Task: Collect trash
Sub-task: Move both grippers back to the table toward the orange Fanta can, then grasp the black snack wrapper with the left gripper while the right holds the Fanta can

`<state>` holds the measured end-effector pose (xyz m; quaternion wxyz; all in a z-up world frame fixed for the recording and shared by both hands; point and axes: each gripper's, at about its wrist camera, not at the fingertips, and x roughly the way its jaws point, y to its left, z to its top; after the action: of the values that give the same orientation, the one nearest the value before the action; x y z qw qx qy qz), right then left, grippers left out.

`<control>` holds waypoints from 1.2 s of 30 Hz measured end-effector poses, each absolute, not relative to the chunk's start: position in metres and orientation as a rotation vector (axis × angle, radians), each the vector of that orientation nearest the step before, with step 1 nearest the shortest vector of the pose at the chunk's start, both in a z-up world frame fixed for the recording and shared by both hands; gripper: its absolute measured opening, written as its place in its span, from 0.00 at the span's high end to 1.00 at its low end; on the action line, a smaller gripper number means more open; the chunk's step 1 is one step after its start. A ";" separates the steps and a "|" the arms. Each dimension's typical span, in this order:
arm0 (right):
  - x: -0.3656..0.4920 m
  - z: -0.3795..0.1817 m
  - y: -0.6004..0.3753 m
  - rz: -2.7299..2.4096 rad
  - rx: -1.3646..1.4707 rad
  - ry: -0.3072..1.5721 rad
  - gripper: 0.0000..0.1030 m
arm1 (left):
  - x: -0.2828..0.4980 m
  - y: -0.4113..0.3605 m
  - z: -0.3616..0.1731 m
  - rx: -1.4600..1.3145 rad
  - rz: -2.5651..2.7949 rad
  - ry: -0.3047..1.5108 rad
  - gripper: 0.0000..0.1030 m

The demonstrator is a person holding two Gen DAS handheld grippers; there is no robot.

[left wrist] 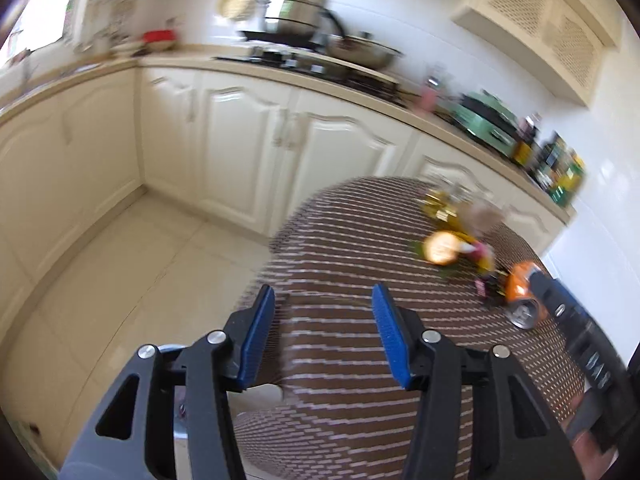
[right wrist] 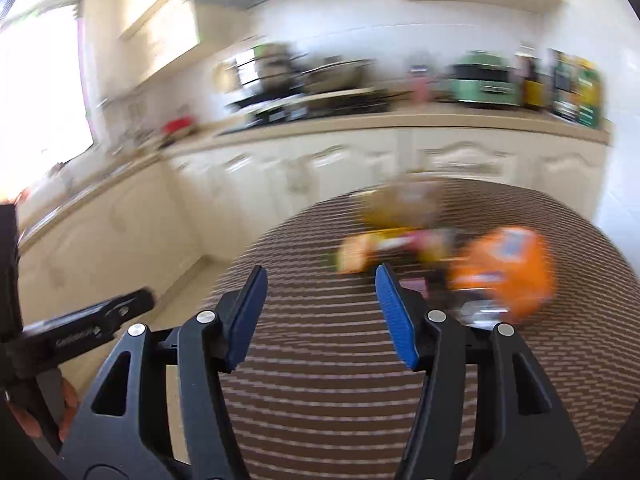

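Left gripper (left wrist: 323,336) jaws spread wide, nothing between them, over the round table (left wrist: 344,360) with brown woven cover. Right gripper (right wrist: 320,314) also wide open, empty. Orange can (right wrist: 504,272) lies on its side on the table, just beyond and right of the right gripper's right finger, outside the jaws; blurred. Yellow wrappers (left wrist: 452,246) beyond the can, toward the table's far edge. Cream cabinets (left wrist: 256,140) behind.
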<state>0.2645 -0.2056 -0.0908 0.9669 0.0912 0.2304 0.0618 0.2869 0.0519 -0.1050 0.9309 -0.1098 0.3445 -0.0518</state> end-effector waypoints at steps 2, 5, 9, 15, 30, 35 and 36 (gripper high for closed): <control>0.263 -0.092 -0.240 0.066 0.242 0.464 0.45 | 0.294 0.023 -0.105 -0.193 -0.141 0.720 0.51; 0.264 -0.104 -0.303 -0.004 0.396 0.486 0.44 | 0.299 -0.014 -0.107 -0.144 -0.180 0.739 0.51; 0.277 -0.129 -0.356 -0.020 0.597 0.551 0.44 | 0.306 -0.047 -0.109 -0.087 -0.211 0.756 0.50; 0.300 -0.167 -0.379 0.060 0.809 0.645 0.44 | 0.316 -0.075 -0.113 -0.042 -0.239 0.778 0.48; 0.293 -0.136 -0.375 0.009 0.641 0.472 0.76 | 0.339 -0.147 -0.136 0.161 -0.356 0.827 0.40; 0.284 -0.118 -0.364 -0.101 0.477 0.387 0.76 | 0.357 -0.163 -0.146 0.171 -0.393 0.866 0.38; 0.284 -0.118 -0.362 -0.121 0.460 0.379 0.76 | 0.361 -0.166 -0.149 0.170 -0.403 0.878 0.38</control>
<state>0.2840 -0.3625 -0.1175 0.9542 0.2264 0.1864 -0.0594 0.3609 -0.1657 -0.1487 0.8821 0.0816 0.4218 -0.1934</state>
